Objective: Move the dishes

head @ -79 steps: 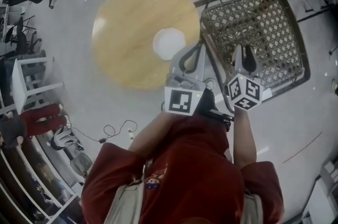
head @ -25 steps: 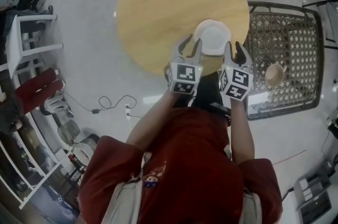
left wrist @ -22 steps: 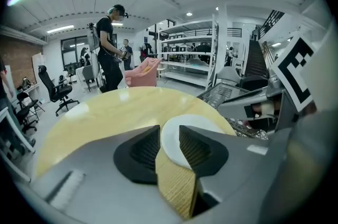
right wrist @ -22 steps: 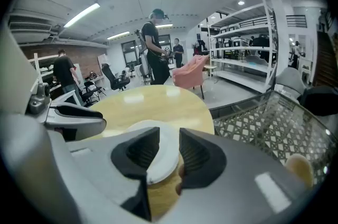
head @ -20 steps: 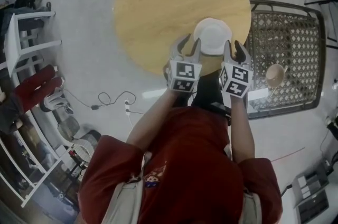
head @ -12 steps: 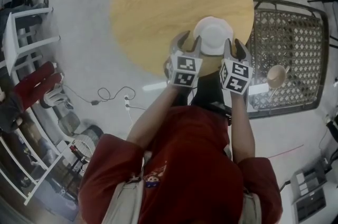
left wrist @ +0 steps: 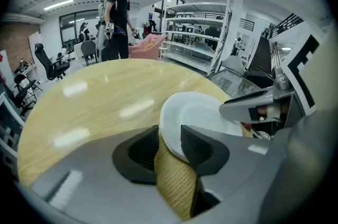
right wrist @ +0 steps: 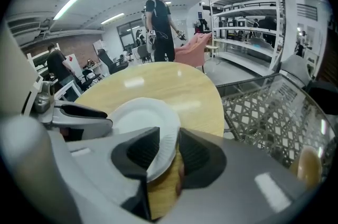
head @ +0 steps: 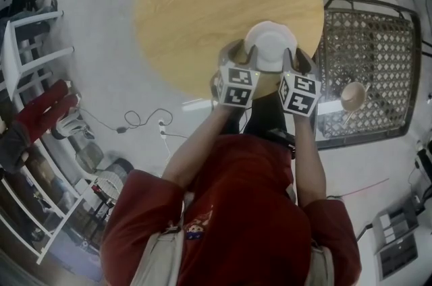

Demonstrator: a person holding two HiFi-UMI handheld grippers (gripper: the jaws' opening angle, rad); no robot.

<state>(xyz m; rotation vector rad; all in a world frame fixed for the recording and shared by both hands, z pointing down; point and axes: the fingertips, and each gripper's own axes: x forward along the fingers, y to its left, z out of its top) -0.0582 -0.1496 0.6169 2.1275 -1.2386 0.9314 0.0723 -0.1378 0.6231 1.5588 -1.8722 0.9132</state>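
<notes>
Where a second ago the two grippers hung a little above the round pale wooden table [head: 202, 8], both now sit lower against its near edge, and the table fills more of the head view. The dark metal lattice rack [head: 371, 55] stands just beside the table at the right.

The white round paper plate [head: 270, 45] rests at the same spot as before, on the table's near edge between the two grippers. It lies hollow side up and, being round, has no long axis to speak of. Its raised rim reaches into both sets of jaws.

The person's forearms [head: 196, 150] stretch forward side by side, and each gripper slants steeply down toward the tabletop. The left gripper [left wrist: 169, 138] straddles the plate's left rim. Its jaws have just been opening, and a strip of bare wood shows between the outer pad and the rim, so the rim sits loosely in a fairly wide gap. The right gripper [right wrist: 168, 146] straddles the opposite rim with its jaws narrow — the rim fills the gap from pad to pad and looks pinched.

A small beige cup [head: 352, 96] lies on the rack, well apart from the plate.
</notes>
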